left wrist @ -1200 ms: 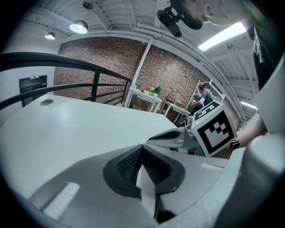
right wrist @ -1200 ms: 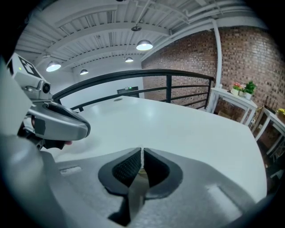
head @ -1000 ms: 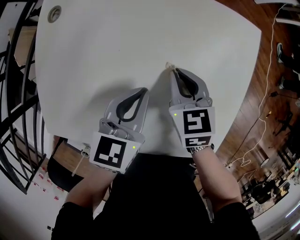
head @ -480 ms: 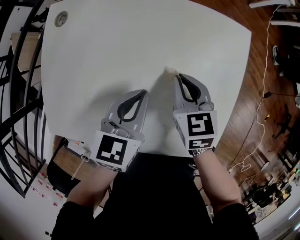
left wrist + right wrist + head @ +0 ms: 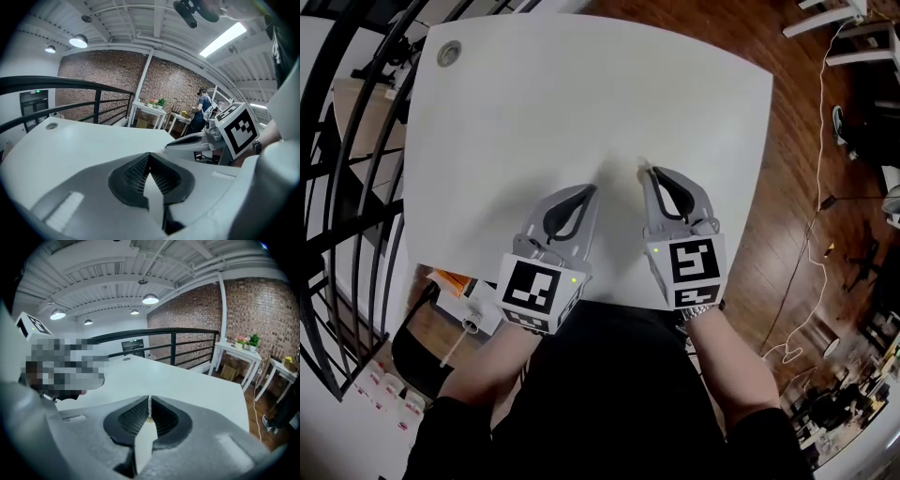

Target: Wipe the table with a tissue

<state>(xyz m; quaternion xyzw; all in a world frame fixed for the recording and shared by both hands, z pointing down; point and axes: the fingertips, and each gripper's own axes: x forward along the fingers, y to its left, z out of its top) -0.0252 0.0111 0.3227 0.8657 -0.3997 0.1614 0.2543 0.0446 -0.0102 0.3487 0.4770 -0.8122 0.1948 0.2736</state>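
Two closed near table (image 5: 581, 84) edge; left tongs (image 5: 588, 189) empty; right tongs (image 5: 646, 172) pinching tissue (image 5: 641, 162).

table (image 5: 581, 103) was plain white, off-white tissue (image 5: 640, 164), left gripper (image 5: 589, 188) and right gripper (image 5: 646, 174) were grey with black-and-white square markers (image 5: 532, 288), floor (image 5: 787, 187) was reddish-brown wood

Brick wall (image 5: 112, 79); wood floor (image 5: 797, 187); black railing (image 5: 47, 83)

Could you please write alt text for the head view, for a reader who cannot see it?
Seen from above, the right hand-held gripper pinches a small tissue at its tip over a white table. The left hand-held gripper is shut and empty beside it.
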